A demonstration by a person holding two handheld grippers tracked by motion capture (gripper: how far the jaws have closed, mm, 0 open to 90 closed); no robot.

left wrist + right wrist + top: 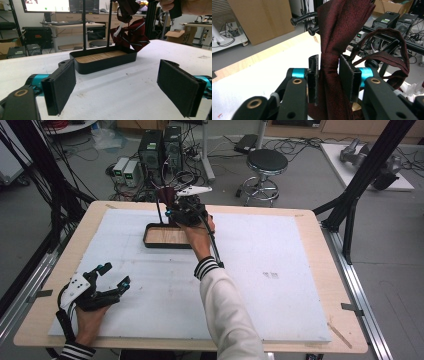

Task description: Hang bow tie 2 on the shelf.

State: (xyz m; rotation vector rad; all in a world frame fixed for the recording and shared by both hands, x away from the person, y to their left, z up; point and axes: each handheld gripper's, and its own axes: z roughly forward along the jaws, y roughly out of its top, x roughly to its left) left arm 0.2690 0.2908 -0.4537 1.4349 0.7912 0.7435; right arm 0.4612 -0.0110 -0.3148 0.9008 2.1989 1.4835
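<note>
Up at tray (156,242) edge, right tool (328,80) pinches tie (337,30).

1. We see the tie (337,37) as dark red woven cloth with a fine, slightly sheeny grain; a striped part of it shows in the left gripper view.
2. We see the tray (105,62) with smooth, faintly glossy black walls and a pale wood-grain floor.
3. We see the worktop (310,270) covered by a matt white sheet, lightly scuffed, with a light wood border.
4. We see the left gripper (117,87) fingers (61,87) faced with matt black, felt-like pads, beside shiny teal metal.
5. We see the right gripper (328,77) with smooth black plastic arms and brass-coloured rivets.
</note>
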